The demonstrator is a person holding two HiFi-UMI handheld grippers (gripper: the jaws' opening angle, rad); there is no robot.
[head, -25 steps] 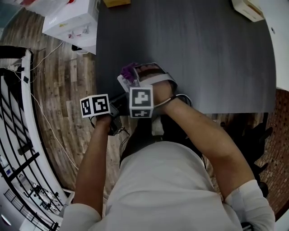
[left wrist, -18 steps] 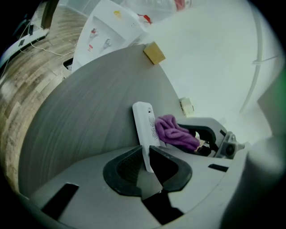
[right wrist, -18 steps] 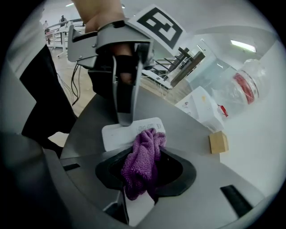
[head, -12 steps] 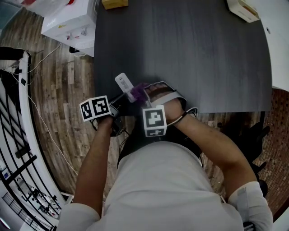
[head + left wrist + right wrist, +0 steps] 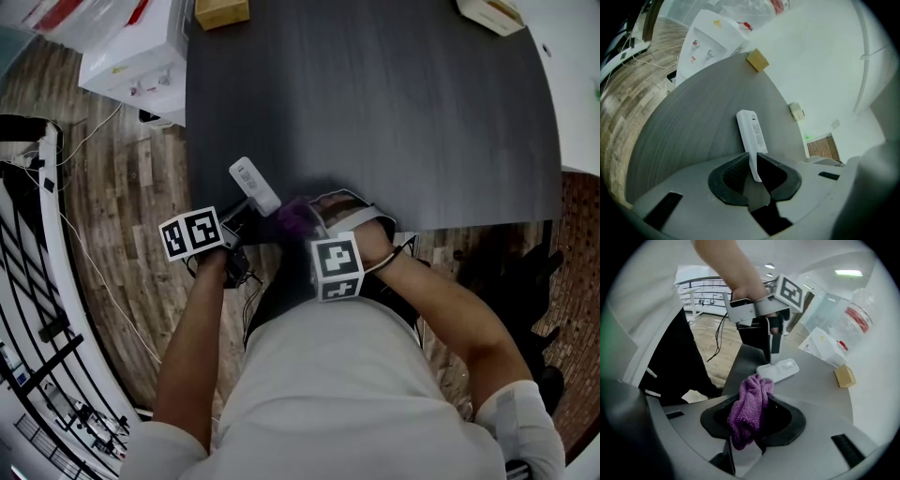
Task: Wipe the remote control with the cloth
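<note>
The right gripper (image 5: 752, 423) has drawn back from the far end of the remote control (image 5: 254, 186) towards the near edge of the table (image 5: 394, 112), ending just to the right of the remote's near end. A second ago the purple cloth (image 5: 749, 401) covered most of the white remote, which now lies bare along its whole length. The right jaws are clamped on the bunched cloth, whose free end hangs just beside the remote; whether it brushes it I cannot tell. The left gripper (image 5: 757, 173) has kept still, its jaws nearly closed and pinching the remote's near end edgewise, holding it slanted over the near-left part of the table. This looks like the end of one wiping stroke; another pass would have to start from the far end.
</note>
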